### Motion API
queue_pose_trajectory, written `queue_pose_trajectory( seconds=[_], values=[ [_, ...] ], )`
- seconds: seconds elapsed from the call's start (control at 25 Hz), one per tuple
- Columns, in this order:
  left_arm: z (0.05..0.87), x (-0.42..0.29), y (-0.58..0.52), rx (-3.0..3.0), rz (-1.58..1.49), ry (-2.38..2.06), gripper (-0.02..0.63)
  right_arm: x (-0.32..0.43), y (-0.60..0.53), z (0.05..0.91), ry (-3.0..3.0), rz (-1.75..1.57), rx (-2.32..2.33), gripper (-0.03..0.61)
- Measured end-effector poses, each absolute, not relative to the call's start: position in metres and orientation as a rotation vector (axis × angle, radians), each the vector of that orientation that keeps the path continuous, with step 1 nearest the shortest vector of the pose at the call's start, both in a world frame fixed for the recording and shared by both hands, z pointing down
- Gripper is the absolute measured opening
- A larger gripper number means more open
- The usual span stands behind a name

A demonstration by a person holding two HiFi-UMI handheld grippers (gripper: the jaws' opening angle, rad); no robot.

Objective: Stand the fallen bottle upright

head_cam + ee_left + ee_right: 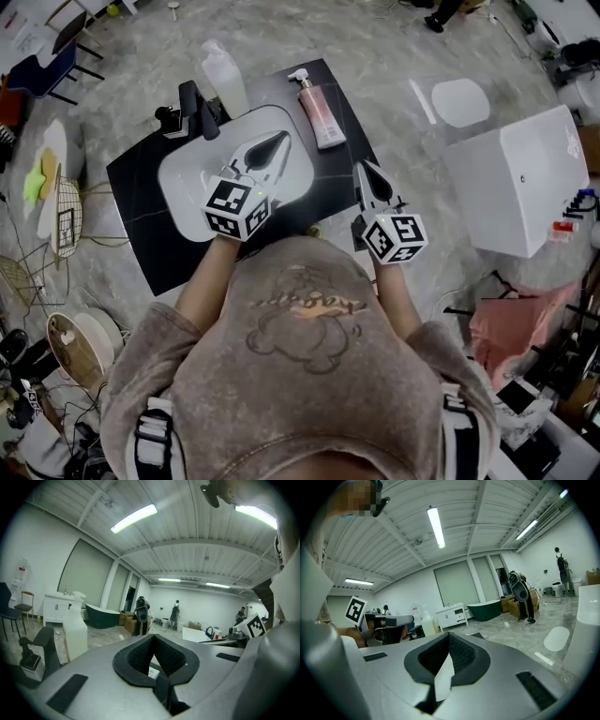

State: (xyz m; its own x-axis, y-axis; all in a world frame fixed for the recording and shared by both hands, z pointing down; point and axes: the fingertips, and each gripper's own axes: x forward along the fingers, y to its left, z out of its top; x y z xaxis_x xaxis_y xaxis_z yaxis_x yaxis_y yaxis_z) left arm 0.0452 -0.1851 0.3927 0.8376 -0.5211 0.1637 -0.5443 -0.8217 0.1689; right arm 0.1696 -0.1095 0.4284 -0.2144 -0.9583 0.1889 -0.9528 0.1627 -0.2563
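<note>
I am starting the reach, left gripper [277,142] and right gripper [367,174] closed, empty; pump bottle [322,112] lying at eleven o'clock needs opened jaws.

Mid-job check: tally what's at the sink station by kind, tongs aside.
Bottles: 2 (pink pump bottle lying down, white spray bottle standing)
Faucets: 1 (black faucet)
Basins: 1 (white basin)
Total: 4
</note>
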Motion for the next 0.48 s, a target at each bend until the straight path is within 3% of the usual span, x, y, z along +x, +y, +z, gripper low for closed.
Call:
queue_pose_trajectory(
  seconds=[0.28, 0.4, 0.48],
  values=[
    [0.394, 0.050, -0.182, 2.808, 0.164, -0.845, 0.018, 0.169, -0.127, 0.431, 2.434, -0.511, -1.907, -0.003],
    [0.394, 0.051, -0.182, 2.804, 0.161, -0.853, 0.018, 0.167, -0.135, 0.431, 2.464, -0.519, -1.875, 0.090],
    [0.395, 0.051, -0.182, 2.802, 0.161, -0.855, 0.018, 0.167, -0.140, 0.431, 2.472, -0.515, -1.867, 0.099]
  ],
)
